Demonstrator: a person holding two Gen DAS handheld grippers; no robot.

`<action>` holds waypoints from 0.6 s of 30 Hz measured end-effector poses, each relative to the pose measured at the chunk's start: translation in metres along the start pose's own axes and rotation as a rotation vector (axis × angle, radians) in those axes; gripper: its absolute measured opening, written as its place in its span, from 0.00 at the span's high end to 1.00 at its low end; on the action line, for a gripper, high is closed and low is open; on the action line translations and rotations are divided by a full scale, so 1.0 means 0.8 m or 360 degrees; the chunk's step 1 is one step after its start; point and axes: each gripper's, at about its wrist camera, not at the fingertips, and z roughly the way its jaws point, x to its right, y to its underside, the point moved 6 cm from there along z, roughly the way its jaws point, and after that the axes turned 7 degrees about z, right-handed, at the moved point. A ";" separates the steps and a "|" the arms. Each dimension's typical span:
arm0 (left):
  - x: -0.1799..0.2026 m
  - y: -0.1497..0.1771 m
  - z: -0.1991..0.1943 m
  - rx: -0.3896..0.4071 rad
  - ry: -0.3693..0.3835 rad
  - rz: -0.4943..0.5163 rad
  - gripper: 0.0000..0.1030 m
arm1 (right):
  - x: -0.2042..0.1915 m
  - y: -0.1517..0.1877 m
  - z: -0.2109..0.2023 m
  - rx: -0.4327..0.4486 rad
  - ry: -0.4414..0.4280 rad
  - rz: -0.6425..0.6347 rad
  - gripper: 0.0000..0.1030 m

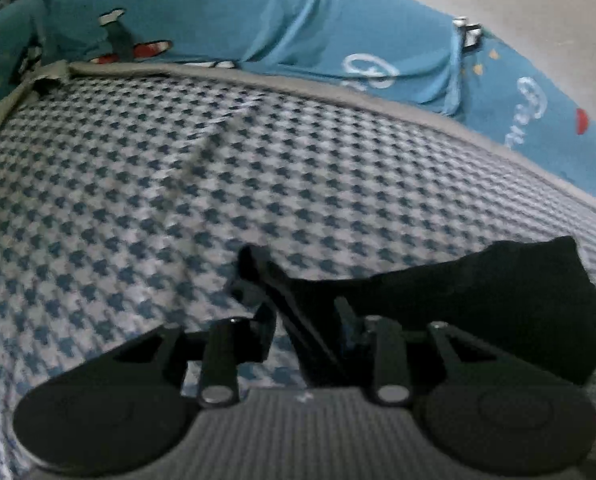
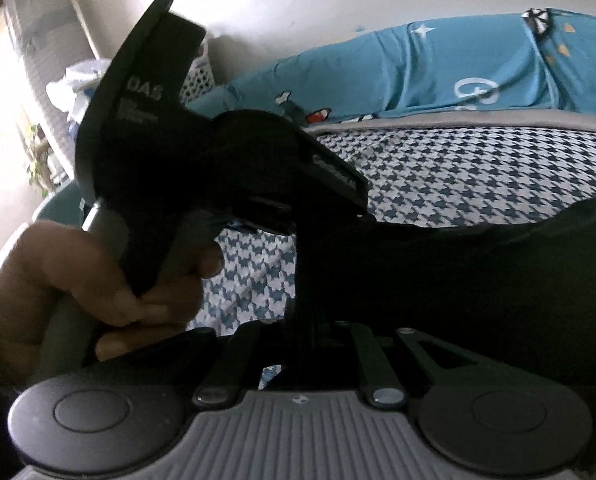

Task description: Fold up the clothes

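Observation:
A black garment lies on the houndstooth blanket at the lower right of the left wrist view. One edge of it runs up between the fingers of my left gripper, which looks shut on that edge. In the right wrist view the same gripper is seen from the side, held by a hand. Its tips meet the lifted edge of the black garment. My right gripper stands shut on the garment, with dark cloth covering its fingers and spreading to the right.
A blue patterned sheet is bunched along the far side of the bed, against a pale wall. In the right wrist view the blue sheet lies behind the blanket, and a white perforated basket stands at the far left.

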 end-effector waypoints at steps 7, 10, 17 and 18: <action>-0.036 -0.005 -0.013 0.0073 -0.0319 -0.0104 0.26 | -0.009 0.016 0.000 -0.0139 -0.0142 -0.0091 0.76; -0.038 -0.010 -0.023 0.0132 -0.0317 -0.0139 0.21 | 0.003 0.014 -0.011 -0.0126 -0.0131 -0.0112 0.75; -0.017 -0.008 -0.032 0.0177 -0.0223 -0.0078 0.17 | 0.060 0.005 -0.054 -0.0055 0.0038 -0.0024 0.74; -0.014 -0.008 -0.033 0.0186 -0.0209 -0.0074 0.16 | 0.070 0.003 -0.060 -0.0047 0.0058 0.0003 0.74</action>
